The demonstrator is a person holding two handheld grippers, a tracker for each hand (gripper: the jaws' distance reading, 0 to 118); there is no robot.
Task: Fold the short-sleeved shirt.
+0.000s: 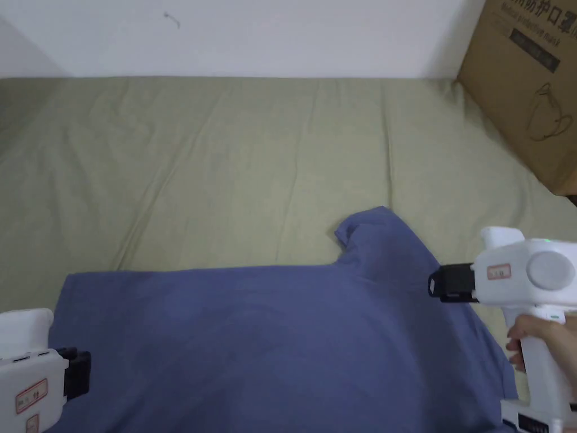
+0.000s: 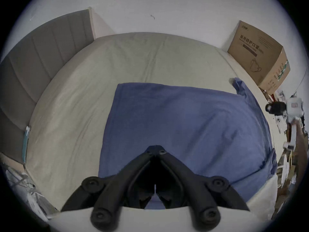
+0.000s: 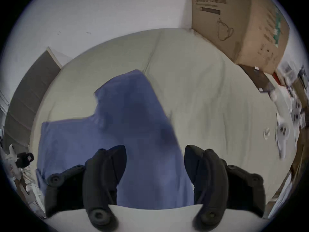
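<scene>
1. The blue short-sleeved shirt [image 1: 270, 332] lies spread flat on the bed [image 1: 225, 169], turned sideways to you, its body running left to right and one sleeve [image 1: 377, 237] pointing toward the far wall. Laid out smooth like this, it looks ready for a first fold; no fold is visible yet.
2. Your left tool [image 2: 155, 149] sits at the shirt's left edge with its jaws brought together. In the left gripper view the tips meet over the cloth, but I cannot tell whether any fabric is pinched between them.
3. Your right tool [image 3: 155, 157] hovers at the shirt's right side, near the sleeve, jaws spread wide and holding nothing. That placement suits taking the shoulder end.
4. With one tool at each end, you can lift both sides evenly.
5. A cardboard box [image 1: 524, 84] stands at the bed's far right corner, well apart from the shirt.
</scene>
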